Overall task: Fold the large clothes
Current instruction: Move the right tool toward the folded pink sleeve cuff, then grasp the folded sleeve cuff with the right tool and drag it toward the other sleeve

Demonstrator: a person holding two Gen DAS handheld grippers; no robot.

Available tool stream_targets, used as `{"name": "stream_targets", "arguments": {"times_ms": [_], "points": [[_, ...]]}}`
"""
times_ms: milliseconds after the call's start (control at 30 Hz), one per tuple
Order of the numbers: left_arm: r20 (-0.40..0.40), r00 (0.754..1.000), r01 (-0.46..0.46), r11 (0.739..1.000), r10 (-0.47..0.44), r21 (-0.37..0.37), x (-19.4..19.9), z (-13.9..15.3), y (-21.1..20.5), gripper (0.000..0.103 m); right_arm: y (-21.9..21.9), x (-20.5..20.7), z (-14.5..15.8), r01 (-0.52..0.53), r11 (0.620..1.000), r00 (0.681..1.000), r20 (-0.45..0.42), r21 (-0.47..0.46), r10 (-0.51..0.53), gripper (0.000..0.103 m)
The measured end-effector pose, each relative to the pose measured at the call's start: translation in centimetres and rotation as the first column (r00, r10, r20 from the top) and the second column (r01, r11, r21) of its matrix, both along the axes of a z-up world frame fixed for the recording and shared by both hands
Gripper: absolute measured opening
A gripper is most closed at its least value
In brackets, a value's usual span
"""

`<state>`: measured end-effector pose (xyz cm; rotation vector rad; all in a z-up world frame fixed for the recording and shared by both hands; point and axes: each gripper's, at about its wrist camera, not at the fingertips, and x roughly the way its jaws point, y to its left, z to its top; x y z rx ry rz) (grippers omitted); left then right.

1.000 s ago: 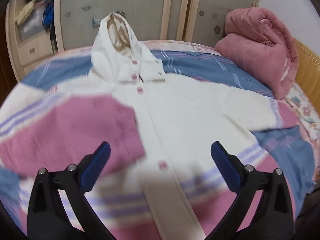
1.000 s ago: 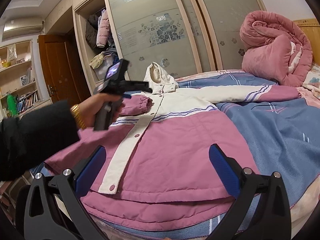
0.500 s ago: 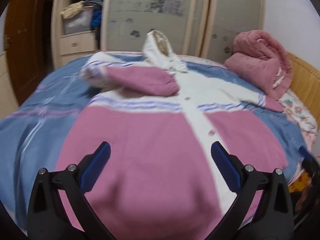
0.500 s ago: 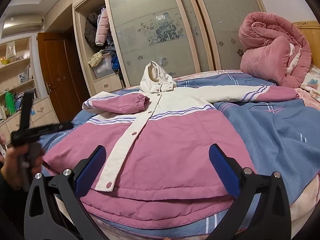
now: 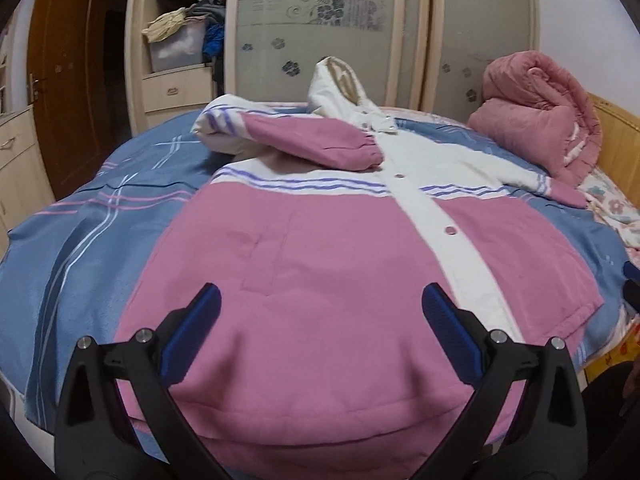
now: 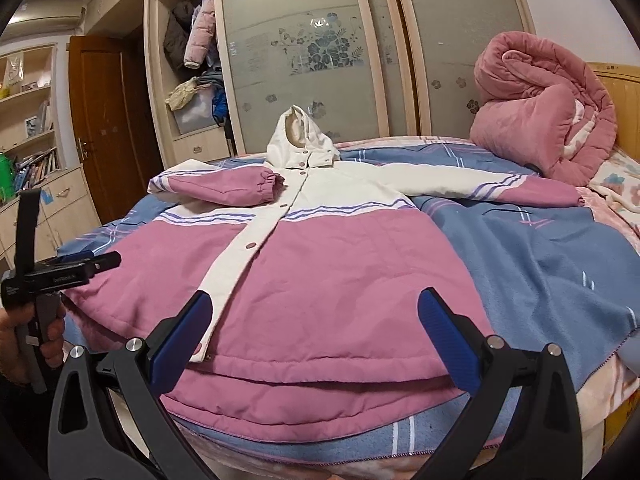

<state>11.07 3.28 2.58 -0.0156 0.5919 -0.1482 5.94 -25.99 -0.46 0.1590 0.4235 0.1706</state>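
While the jacket (image 6: pixel 320 264) lay buttoned on the bed (image 6: pixel 540 264) — one sleeve (image 5: pixel 312 146) folded across its chest — I held both grippers, left (image 5: pixel 318 334) and right (image 6: pixel 314 338), spread wide at its hem, gripping nothing.

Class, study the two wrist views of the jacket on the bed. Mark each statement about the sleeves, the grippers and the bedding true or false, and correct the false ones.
1. One sleeve of the jacket is folded across its chest. True.
2. The other sleeve is folded in too. False: it lies stretched out on the blue blanket toward the rolled pink quilt.
3. The right gripper is clamped on the jacket's hem. False: its jaws stand open, holding nothing.
4. The left gripper is open over the pink lower front. True.
5. The hood lies flat under the jacket. False: it stands up at the far end.
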Motion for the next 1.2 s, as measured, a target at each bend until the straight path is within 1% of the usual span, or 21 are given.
{"name": "stream_targets", "arguments": {"times_ms": [167, 267, 333, 400, 433, 533, 567, 667, 700, 767, 800, 833, 900, 933, 967, 1033, 1067, 1133, 1167, 1200], "points": [[0.0, 0.999, 0.039, 0.999, -0.039, -0.01, -0.2, 0.0, -0.3, 0.101, 0.3, 0.1, -0.1, 0.007, 1.0, 1.0, -0.025, -0.027, -0.008, 0.102], [-0.005, 0.999, 0.049, 0.998, -0.05, -0.028, -0.2, 0.0, -0.1, 0.101, 0.2, 0.7, -0.1, 0.006, 1.0, 0.998, -0.057, -0.012, -0.006, 0.102], [-0.006, 0.999, 0.052, 0.998, -0.052, -0.034, -0.1, 0.0, 0.0, 0.101, 0.0, 1.2, -0.1, -0.003, 1.0, 0.996, -0.089, 0.028, 0.006, 0.102], [0.0, 0.999, 0.053, 0.998, -0.053, -0.034, -0.2, 0.1, 0.0, 0.101, -0.4, 2.1, 0.3, -0.009, 0.994, 0.992, -0.125, 0.112, 0.023, 0.102], [0.008, 0.999, 0.052, 0.998, -0.051, -0.033, -0.3, 0.2, 0.2, 0.101, -0.5, 2.4, 0.6, -0.012, 0.991, 0.991, -0.13, 0.135, 0.029, 0.102], [0.023, 0.998, 0.058, 0.997, -0.057, -0.042, -0.6, 0.5, 0.5, 0.101, -0.3, 4.6, 2.5, -0.054, 0.973, 0.983, -0.157, 0.226, 0.091, 0.102], [0.026, 0.998, 0.062, 0.997, -0.061, -0.051, -0.6, 0.6, 0.6, 0.101, -0.2, 5.2, 3.1, -0.065, 0.965, 0.982, -0.153, 0.255, 0.107, 0.102], [0.037, 0.997, 0.072, 0.995, -0.069, -0.07, -0.7, 0.9, 1.0, 0.101, 0.1, 8.3, 5.4, -0.102, 0.933, 0.976, -0.145, 0.346, 0.16, 0.102], [0.042, 0.997, 0.074, 0.995, -0.072, -0.073, -0.8, 1.0, 1.1, 0.101, 0.5, 9.8, 6.0, -0.125, 0.92, 0.969, -0.156, 0.372, 0.194, 0.102], [0.046, 0.996, 0.08, 0.993, -0.076, -0.084, -0.8, 1.2, 1.3, 0.101, 1.2, 13.1, 6.8, -0.134, 0.898, 0.953, -0.193, 0.419, 0.232, 0.102], [0.046, 0.996, 0.079, 0.993, -0.075, -0.088, -0.8, 1.2, 1.4, 0.101, 1.6, 14.9, 6.9, -0.14, 0.875, 0.943, -0.207, 0.463, 0.261, 0.102], [0.047, 0.996, 0.077, 0.992, -0.073, -0.096, -0.8, 1.2, 1.6, 0.101, 2.2, 17.0, 6.8, -0.159, 0.833, 0.927, -0.21, 0.53, 0.311, 0.102], [0.046, 0.996, 0.078, 0.992, -0.074, -0.097, -0.7, 1.2, 1.6, 0.101, 3.1, 20.6, 6.2, -0.153, 0.767, 0.904, -0.226, 0.623, 0.364, 0.102], [0.048, 0.996, 0.079, 0.992, -0.075, -0.093, -0.7, 1.3, 1.6, 0.101, 3.6, 22.0, 5.9, -0.142, 0.753, 0.899, -0.235, 0.643, 0.37, 0.102], [0.05, 0.996, 0.079, 0.993, -0.074, -0.09, -0.7, 1.3, 1.5, 0.101, 4.3, 24.2, 5.5, -0.124, 0.744, 0.892, -0.254, 0.657, 0.373, 0.102], [0.054, 0.996, 0.082, 0.993, -0.077, -0.086, -0.8, 1.3, 1.5, 0.101, 5.6, 27.6, 4.4, -0.087, 0.741, 0.881, -0.296, 0.666, 0.37, 0.101], [0.057, 0.995, 0.082, 0.993, -0.078, -0.084, -0.9, 1.3, 1.6, 0.101, 6.3, 29.5, 3.4, -0.057, 0.733, 0.873, -0.323, 0.678, 0.366, 0.096], [0.059, 0.995, 0.081, 0.993, -0.076, -0.089, -0.9, 1.4, 1.8, 0.101, 7.7, 33.0, 1.5, 0.004, 0.706, 0.852, -0.372, 0.708, 0.368, 0.089], [0.058, 0.995, 0.081, 0.992, -0.076, -0.094, -0.8, 1.4, 1.9, 0.101, 8.2, 34.0, 0.7, 0.022, 0.703, 0.844, -0.39, 0.711, 0.368, 0.085], [0.055, 0.996, 0.079, 0.992, -0.074, -0.099, -0.7, 1.4, 2.1, 0.101, 8.7, 35.3, -0.3, 0.047, 0.699, 0.836, -0.412, 0.713, 0.364, 0.083]]}}
